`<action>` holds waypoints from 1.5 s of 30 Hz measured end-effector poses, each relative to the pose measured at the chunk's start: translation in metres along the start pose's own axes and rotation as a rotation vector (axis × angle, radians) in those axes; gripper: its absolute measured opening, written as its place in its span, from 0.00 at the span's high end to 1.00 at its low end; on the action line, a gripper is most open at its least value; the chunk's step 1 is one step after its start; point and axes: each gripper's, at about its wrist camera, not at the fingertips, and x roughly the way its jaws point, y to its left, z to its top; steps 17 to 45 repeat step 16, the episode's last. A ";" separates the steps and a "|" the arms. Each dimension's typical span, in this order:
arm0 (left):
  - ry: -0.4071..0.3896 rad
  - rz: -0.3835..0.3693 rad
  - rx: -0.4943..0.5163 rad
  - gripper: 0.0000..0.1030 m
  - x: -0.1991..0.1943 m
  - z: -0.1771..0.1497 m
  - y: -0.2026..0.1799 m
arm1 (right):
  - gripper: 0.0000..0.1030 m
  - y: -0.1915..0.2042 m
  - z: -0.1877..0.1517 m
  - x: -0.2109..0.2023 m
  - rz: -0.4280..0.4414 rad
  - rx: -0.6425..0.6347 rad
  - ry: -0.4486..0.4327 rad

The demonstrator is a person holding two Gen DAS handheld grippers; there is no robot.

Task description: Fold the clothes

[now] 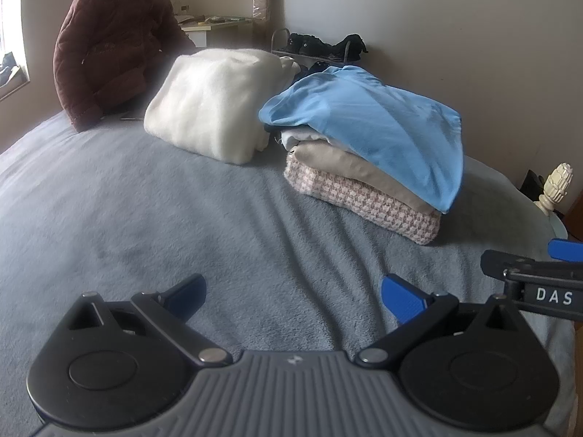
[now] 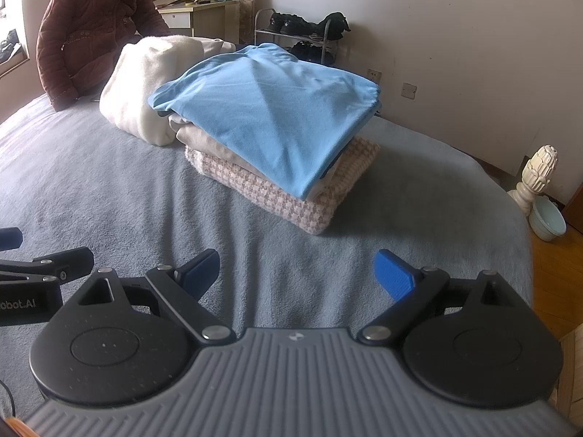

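Left wrist view: left gripper [image 1: 293, 300] hangs over bare grey-blue bedspread [image 1: 145, 218], fingers spread wide, nothing between them. Part of the right gripper [image 1: 557, 255] juts in at the right edge.
Only in this view: the blue garment's [image 1: 368, 120] near edge droops over the stack's front corner, hiding much of the beige layer [image 1: 349, 167].
Right wrist view: right gripper [image 2: 297, 273] is likewise spread and empty above the bedspread [image 2: 109, 189]; the left gripper [image 2: 47, 266] shows at the left edge.
Only in this view: wooden floor [image 2: 554, 276], a pale bowl [image 2: 546, 218], wall sockets [image 2: 409, 90].
Stack position: on the bed ahead of both grippers, touching a folded white blanket [image 2: 142, 83] on its left.
Stack order: blue garment [image 2: 266, 109] on top, beige beneath, houndstooth knit [image 2: 273, 191] at the bottom.
Long axis: runs from near right to far left, one corner towards the cameras.
Background: a person in a maroon quilted coat [image 1: 113, 36] by the bed's far edge; a shoe rack [image 2: 298, 32] against the wall.
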 end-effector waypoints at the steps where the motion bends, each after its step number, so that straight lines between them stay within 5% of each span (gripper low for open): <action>1: 0.000 0.001 -0.001 0.00 0.000 0.000 0.000 | 0.11 0.000 0.000 0.000 0.000 0.001 0.000; 45: 0.000 0.000 -0.002 0.00 -0.002 -0.001 0.002 | 0.11 0.000 0.000 0.000 0.000 -0.002 0.002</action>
